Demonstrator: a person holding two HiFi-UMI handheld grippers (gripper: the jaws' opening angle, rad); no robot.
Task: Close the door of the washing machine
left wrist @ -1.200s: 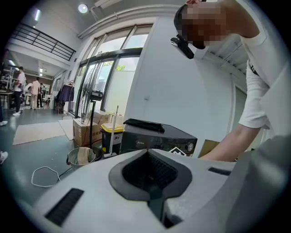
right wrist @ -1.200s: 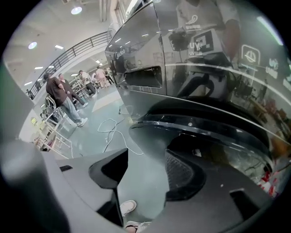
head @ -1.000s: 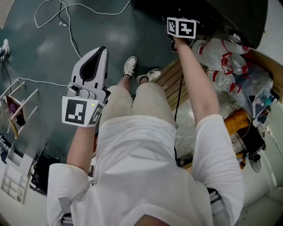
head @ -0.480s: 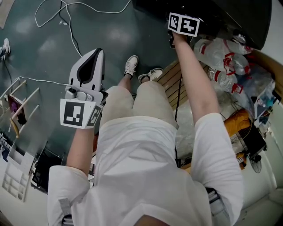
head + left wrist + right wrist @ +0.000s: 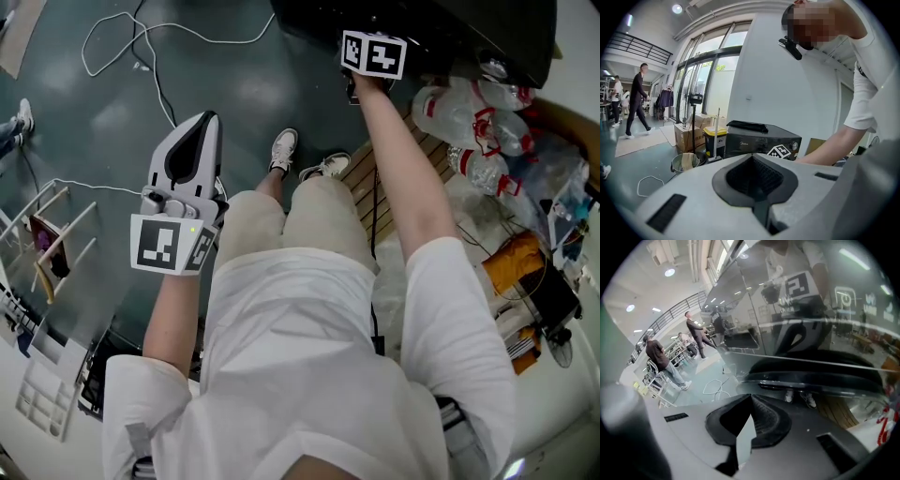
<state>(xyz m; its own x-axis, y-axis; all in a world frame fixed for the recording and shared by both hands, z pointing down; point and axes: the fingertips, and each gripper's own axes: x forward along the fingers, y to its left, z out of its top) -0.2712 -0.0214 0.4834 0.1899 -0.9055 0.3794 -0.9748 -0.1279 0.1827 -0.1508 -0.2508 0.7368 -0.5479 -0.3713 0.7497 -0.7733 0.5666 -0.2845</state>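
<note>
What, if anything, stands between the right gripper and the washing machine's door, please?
Nothing visible does. The right gripper, jaws shut and empty, points straight at the door's curved rim, with no object between them. The plastic bottles lie off to one side.

An open workshop hall. Tall windows at ten o'clock, cardboard boxes at nine. Loose cables cross the floor.
</note>
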